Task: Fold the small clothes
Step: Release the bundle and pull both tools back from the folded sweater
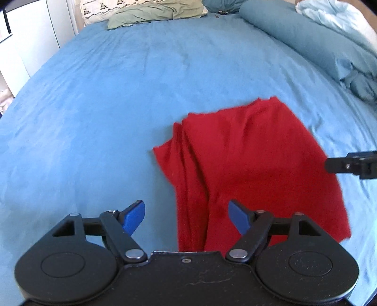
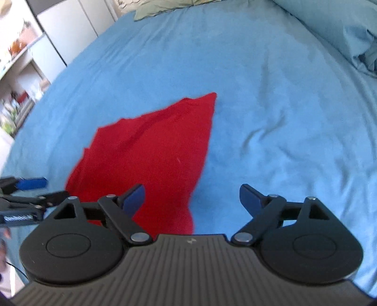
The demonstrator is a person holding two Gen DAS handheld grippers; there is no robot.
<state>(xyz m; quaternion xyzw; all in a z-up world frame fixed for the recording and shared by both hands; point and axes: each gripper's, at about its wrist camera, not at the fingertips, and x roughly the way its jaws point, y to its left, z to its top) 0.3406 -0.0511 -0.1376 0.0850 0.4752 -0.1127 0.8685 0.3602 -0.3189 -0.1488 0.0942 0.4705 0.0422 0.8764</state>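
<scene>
From the left wrist, the left gripper (image 1: 186,217) is sitting nearest the lens with its blue fingers (image 1: 134,219) spread apart and nothing between them. The red cloth (image 1: 247,164) is lying flat on the blue bed (image 1: 94,106), directly ahead and a little to the right; its near edge is running under the gripper's body, so the right-hand finger is hanging over red fabric while the left-hand one is hanging over bare sheet. The cloth's long axis is running away from the camera, leaning to the right, with lengthwise creases bunching along its left side. At the right border, the tip of the right gripper (image 1: 348,164) is poking in at the cloth's right edge; whether it is touching cannot be told. Pillows (image 1: 155,11) and a rolled duvet (image 1: 318,42) are lying well apart, at the far end.

From the right wrist, the right gripper (image 2: 192,200) is likewise standing apart and empty. Here the cloth (image 2: 153,160) is lying ahead and to the left, tapering to a far corner; its right edge is passing between the fingers, so the left finger is over fabric and the right one over sheet. The left gripper (image 2: 33,188) is showing at the left border, beside the cloth's near left edge.

My judgement: each tool is nearer its own side of the near hem, so gripping both near corners and carrying them toward the far end looks like the fitting fold.
</scene>
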